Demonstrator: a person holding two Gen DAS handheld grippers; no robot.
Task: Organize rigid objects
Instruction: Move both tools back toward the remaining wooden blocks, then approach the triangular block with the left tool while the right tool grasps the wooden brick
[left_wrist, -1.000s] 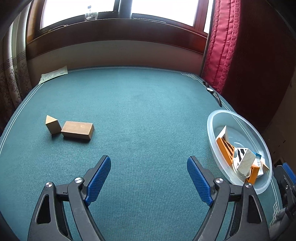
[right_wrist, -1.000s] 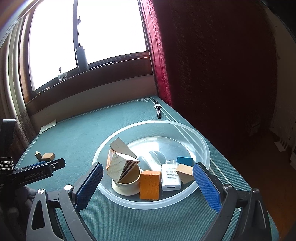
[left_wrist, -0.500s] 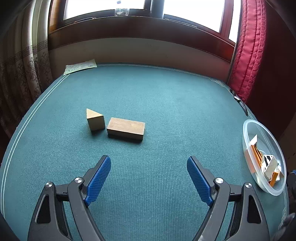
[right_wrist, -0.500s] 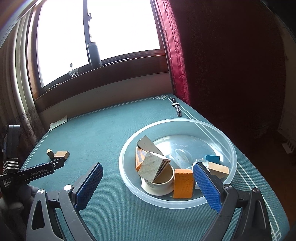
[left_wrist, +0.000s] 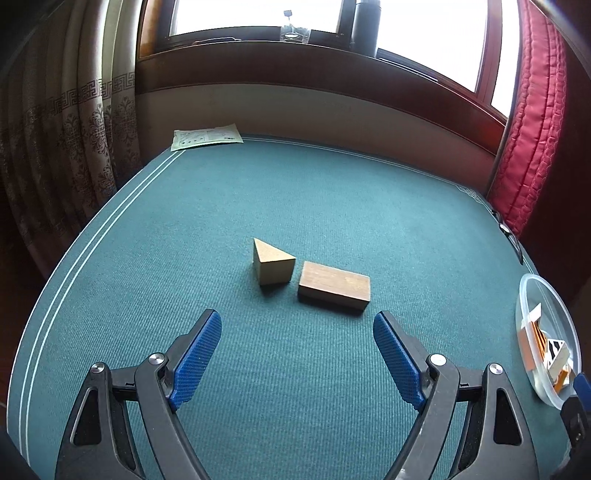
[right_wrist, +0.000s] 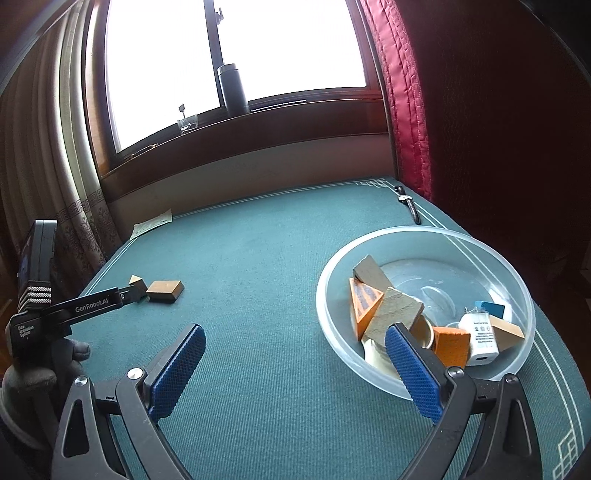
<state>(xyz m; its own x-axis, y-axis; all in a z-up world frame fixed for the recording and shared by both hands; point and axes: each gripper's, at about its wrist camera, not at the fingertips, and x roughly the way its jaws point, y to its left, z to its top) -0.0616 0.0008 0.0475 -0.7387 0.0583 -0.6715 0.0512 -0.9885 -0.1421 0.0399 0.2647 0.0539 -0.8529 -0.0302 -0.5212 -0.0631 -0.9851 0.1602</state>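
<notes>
Two wooden pieces, a triangular wedge (left_wrist: 271, 264) and a flat rectangular block (left_wrist: 334, 286), lie just beside each other on the green felt table (left_wrist: 332, 199), directly ahead of the left gripper (left_wrist: 297, 354), whose blue-padded jaws stand wide apart and hold nothing; the right gripper (right_wrist: 293, 369) is likewise spread wide and empty, its right finger overlapping the near rim of a clear plastic bowl (right_wrist: 517, 284) at the table's right side; inside the bowl sit several blocks, among them an orange striped wedge (right_wrist: 364, 304), a pale block (right_wrist: 395, 314) and a white charger (right_wrist: 480, 336), heaped over what may be a small cup; a sheet of paper (left_wrist: 207, 134) lies at the far left corner, a wristwatch (right_wrist: 408, 205) at the far right edge
</notes>
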